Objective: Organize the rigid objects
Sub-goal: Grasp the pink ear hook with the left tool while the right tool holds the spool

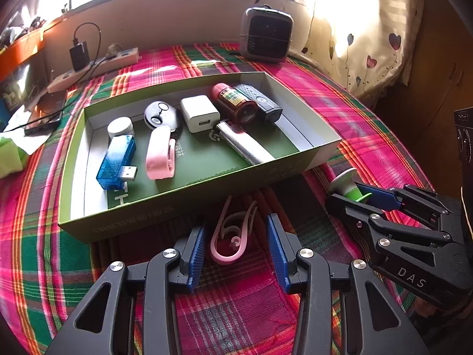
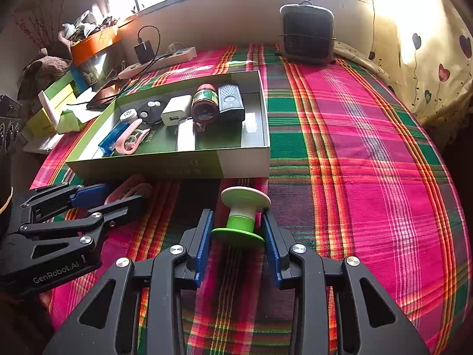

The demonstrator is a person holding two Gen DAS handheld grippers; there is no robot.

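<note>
Pink clip (image 1: 232,233) lies between the left gripper's (image 1: 239,251) released pads, beside the box's near wall (image 1: 165,207); right gripper (image 2: 236,236) grasps the green spool (image 2: 241,216) on open cloth (image 2: 354,148).

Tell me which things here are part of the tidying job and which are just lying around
Part of the job:
- green box holding the sorted items
- pink clip between the left gripper's open jaws
- green and white spool between the right gripper's jaws

Lying about:
- power strip
- small heater
- phone
- curtain
</note>
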